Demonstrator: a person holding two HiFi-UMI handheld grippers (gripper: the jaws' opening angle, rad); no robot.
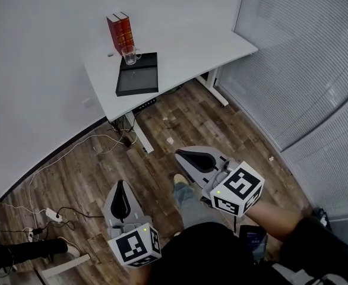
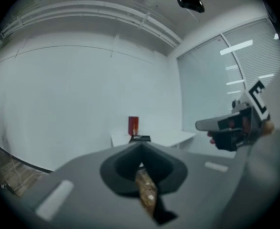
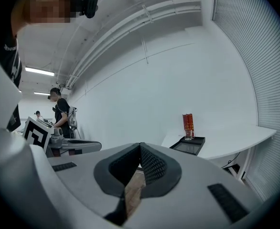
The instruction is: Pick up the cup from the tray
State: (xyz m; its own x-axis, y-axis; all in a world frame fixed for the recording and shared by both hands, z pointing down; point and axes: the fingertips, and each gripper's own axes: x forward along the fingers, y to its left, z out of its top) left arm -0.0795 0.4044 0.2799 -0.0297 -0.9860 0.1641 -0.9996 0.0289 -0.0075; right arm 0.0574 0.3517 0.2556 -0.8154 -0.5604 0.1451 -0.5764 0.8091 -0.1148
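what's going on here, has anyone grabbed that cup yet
Not yet. A person stands on the wooden floor some way back from the white desk, with a gripper in each hand. The left gripper and the right gripper are both shut and empty, and both point toward the desk. The glass cup sits untouched at the far end of the black tray, just in front of what look like red books.
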